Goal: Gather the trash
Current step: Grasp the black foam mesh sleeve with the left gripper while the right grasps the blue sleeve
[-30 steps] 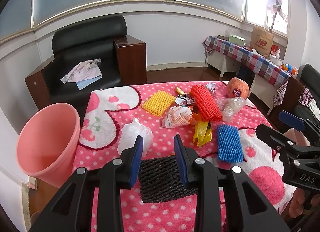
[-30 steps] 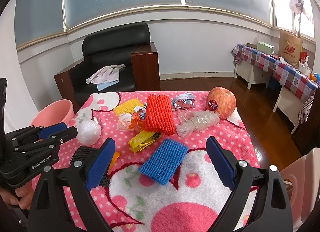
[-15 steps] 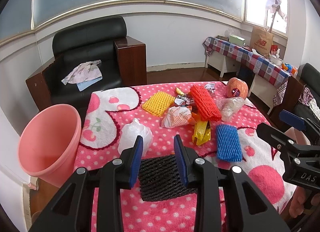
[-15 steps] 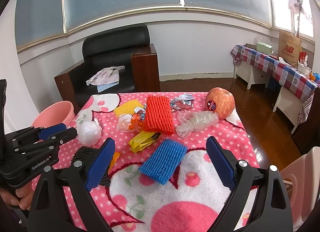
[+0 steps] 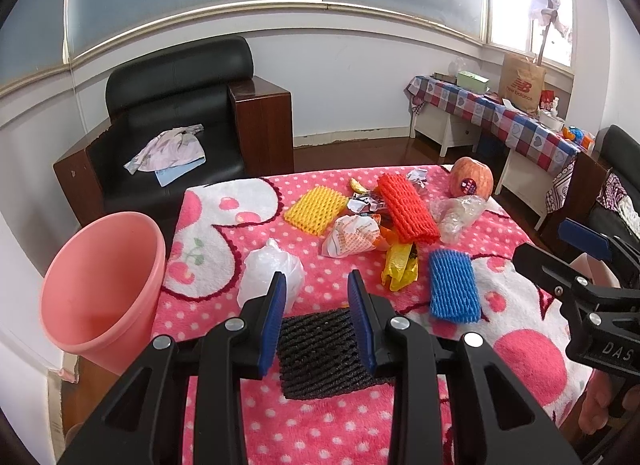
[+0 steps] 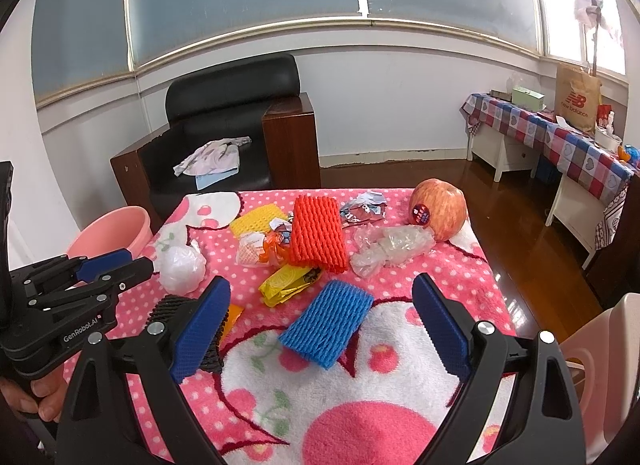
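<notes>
Surface under pink spotted blanket, litter scattered across it. Pink bin at left edge, likely the drop. Right tool spread wide above blue foam net. Left tool part-spread, framing black foam net, nothing pinched.

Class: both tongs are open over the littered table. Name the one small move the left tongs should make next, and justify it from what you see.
Probably lower the left tongs onto the black foam net and close. They are open, the net lies right beneath them, and the pink bin stands just to their left.
</notes>
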Demonstrator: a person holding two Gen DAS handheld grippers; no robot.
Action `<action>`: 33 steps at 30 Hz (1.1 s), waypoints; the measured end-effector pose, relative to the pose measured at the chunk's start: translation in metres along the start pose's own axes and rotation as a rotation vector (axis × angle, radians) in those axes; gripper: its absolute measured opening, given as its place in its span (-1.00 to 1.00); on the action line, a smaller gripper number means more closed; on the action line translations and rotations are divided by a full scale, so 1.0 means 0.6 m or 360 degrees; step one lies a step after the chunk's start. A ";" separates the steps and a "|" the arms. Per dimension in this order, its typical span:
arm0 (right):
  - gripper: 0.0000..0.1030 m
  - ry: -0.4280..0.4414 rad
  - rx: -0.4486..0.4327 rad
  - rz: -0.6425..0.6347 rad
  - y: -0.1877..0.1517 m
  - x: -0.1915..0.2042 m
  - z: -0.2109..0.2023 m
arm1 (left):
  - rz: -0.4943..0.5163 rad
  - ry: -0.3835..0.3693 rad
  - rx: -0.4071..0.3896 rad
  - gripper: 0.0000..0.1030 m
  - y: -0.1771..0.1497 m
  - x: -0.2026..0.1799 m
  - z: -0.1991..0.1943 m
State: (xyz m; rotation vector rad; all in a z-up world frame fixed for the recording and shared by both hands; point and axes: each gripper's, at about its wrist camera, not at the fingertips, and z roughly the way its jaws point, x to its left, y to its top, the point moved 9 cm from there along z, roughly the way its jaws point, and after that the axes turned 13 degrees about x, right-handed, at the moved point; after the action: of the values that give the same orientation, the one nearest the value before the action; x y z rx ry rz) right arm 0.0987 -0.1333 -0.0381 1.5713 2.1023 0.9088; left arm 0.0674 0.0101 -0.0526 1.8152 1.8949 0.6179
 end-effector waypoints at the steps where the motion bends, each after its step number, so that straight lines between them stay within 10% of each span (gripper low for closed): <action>1: 0.80 0.0001 0.0000 0.0003 0.000 -0.001 0.000 | -0.0001 0.0001 0.0001 -0.39 0.002 0.001 -0.003; 33: 0.69 0.0081 0.0205 0.0141 -0.064 -0.048 0.072 | 0.0068 -0.0218 0.0166 -0.19 -0.080 0.027 0.066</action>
State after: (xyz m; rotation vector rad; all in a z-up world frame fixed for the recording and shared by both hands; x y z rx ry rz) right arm 0.1074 -0.1550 -0.0978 1.7353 2.1804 0.8661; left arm 0.0518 0.0251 -0.1132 1.9154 1.8327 0.4041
